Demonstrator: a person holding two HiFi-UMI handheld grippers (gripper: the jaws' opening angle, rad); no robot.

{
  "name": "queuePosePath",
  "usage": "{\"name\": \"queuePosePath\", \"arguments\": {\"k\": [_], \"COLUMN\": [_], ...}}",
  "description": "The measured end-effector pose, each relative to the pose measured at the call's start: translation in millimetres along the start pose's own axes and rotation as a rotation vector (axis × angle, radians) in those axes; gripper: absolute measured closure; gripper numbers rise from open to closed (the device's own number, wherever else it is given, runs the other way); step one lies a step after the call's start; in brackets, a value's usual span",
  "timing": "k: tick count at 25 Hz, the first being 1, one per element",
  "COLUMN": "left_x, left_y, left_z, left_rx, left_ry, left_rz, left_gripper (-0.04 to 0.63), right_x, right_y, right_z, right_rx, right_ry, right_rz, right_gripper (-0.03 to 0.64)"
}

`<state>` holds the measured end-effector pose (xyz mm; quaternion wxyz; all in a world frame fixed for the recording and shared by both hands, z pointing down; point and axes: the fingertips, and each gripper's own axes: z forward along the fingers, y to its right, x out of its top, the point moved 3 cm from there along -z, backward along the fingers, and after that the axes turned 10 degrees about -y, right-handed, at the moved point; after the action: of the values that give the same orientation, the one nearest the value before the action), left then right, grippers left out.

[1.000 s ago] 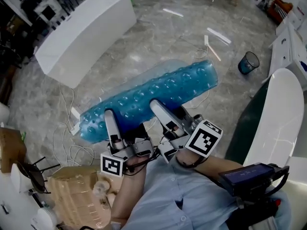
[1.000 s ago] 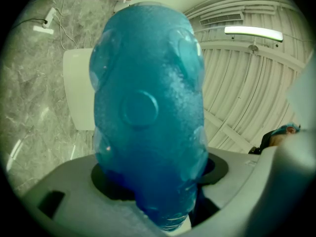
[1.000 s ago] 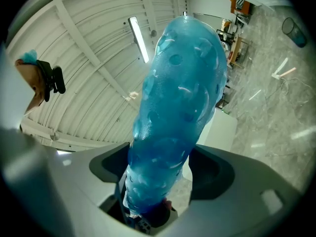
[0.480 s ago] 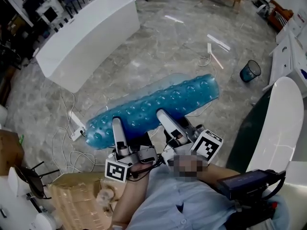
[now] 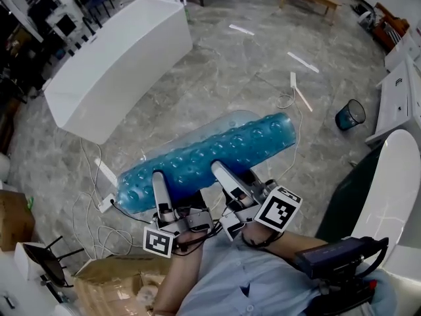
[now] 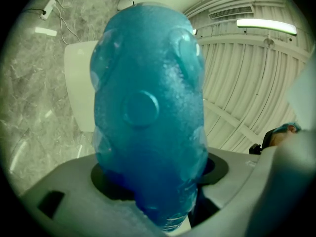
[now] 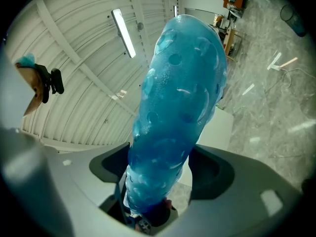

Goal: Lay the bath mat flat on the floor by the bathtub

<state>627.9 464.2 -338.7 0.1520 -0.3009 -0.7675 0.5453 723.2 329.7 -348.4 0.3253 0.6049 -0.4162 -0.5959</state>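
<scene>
A translucent blue bath mat (image 5: pixel 210 153) with round bumps hangs in the air above the grey stone floor, held by its near edge. My left gripper (image 5: pixel 158 182) is shut on the mat's left part, my right gripper (image 5: pixel 220 171) on its middle. In the left gripper view the mat (image 6: pixel 148 107) fills the gap between the jaws. The right gripper view shows the mat (image 7: pixel 177 112) pinched the same way. A long white bathtub (image 5: pixel 118 61) stands on the floor at the upper left, well beyond the mat.
White cables and a power strip (image 5: pixel 105 173) lie on the floor under the mat's left end. A dark bin (image 5: pixel 350 115) stands at the right, near white furniture (image 5: pixel 388 176). A cardboard box (image 5: pixel 112 288) sits at the lower left. Loose white strips (image 5: pixel 302 61) lie further off.
The view has shifted a little; the mat and both grippers sit slightly lower and further left against the floor. Both grippers stay shut on the mat.
</scene>
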Motion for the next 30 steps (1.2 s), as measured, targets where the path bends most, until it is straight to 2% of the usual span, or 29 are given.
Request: {"name": "queuePosePath", "arguments": {"k": [2,7,12,16,22,30], "left_x": [1.4,7.0,17.9,35.3,89.6,183.8], "left_y": [-8.4,-10.8,-32.1,-55.3,-107.3,-176.5], "left_z": [32.0,40.8,136.2,175.2,230.3,346.5], "left_rx": [-0.006,-0.033,-0.033,-0.020,0.010,0.054], "left_ry": [0.004,0.024,0.031,0.036,0.036,-0.029], "left_rz": [-0.001,-0.001,0.007,0.000,-0.023,-0.025], "left_gripper": [0.281,0.281,0.279,0.281,0.279,0.281], "right_x": [26.0,33.1,105.8,127.6,139.2,173.4], "right_y": [9.8,10.4,37.2,57.6,94.9,146.6], "right_z": [19.6,32.6,95.7,136.8,219.8,363.4], "right_rx": [0.003,0.028,0.043,0.042,0.011,-0.039], "right_ry": [-0.003,-0.019,-0.029,-0.030,-0.035,0.002], "right_rz": [-0.006,-0.032,-0.030,-0.022,-0.007,0.048], "right_gripper": [0.250,0.250,0.249,0.249,0.249,0.245]}}
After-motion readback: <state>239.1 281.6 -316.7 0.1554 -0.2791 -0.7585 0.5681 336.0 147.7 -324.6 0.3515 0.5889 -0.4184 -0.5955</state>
